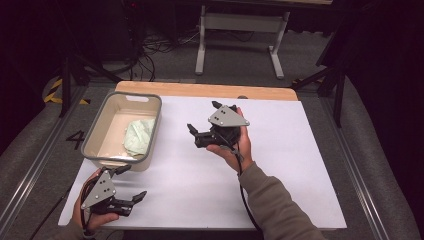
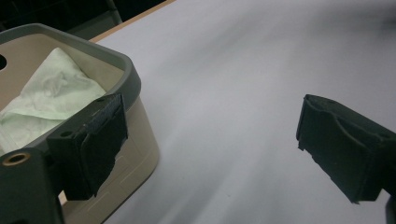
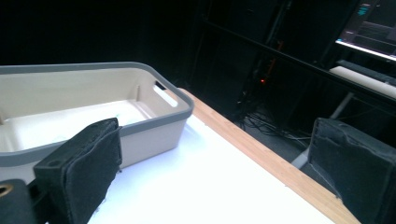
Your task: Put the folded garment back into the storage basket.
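Observation:
A beige bin with a grey rim (image 1: 156, 116) stands on the left of the white table top, and a pale green cloth (image 1: 139, 136) lies crumpled inside it. My left gripper (image 1: 131, 183) is at the table's near left corner, just in front of the bin, open and holding nothing. In the left gripper view the left gripper (image 2: 215, 149) has its left jaw beside the bin's corner (image 2: 133, 84), with the cloth (image 2: 46, 98) behind it. My right gripper (image 1: 204, 116) hovers open and empty over the table's middle, right of the bin. In the right gripper view the right gripper (image 3: 215, 163) faces the bin (image 3: 180, 112).
A white sheet (image 1: 280, 165) covers most of the wooden table (image 1: 200, 90), whose far edge shows as a bare strip. Beyond it are a white table frame (image 1: 240, 30), floor cables (image 1: 150, 55) and dark stand legs (image 1: 75, 70) on both sides.

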Available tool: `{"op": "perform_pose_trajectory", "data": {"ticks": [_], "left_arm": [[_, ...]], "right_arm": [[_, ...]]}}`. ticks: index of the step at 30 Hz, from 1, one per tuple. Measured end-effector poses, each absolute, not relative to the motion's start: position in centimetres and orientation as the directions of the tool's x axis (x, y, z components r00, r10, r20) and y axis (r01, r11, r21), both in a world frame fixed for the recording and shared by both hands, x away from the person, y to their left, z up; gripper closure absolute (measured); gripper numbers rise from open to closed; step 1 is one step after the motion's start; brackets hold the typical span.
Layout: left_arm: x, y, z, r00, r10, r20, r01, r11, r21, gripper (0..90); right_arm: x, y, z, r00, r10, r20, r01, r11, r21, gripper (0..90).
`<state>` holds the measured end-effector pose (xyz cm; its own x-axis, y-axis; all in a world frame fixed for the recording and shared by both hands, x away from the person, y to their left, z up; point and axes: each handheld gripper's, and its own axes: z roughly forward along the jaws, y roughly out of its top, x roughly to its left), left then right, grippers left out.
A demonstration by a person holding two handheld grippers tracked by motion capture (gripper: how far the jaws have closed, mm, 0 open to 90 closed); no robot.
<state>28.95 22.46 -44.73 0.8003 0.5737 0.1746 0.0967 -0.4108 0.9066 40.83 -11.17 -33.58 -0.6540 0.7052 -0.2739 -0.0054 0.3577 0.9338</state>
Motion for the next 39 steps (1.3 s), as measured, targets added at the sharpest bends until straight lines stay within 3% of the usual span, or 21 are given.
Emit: {"op": "perform_pose_trajectory", "data": {"ticks": [39], "left_arm": [[29.0, 22.4, -44.8, 0.795, 0.579, 0.182, 0.101, -0.421, 0.901, 9.9]], "right_arm": [[38.4, -16.6, -32.8, -0.59, 0.717, -0.371, -0.029, 0.441, 0.897, 6.7]]}}
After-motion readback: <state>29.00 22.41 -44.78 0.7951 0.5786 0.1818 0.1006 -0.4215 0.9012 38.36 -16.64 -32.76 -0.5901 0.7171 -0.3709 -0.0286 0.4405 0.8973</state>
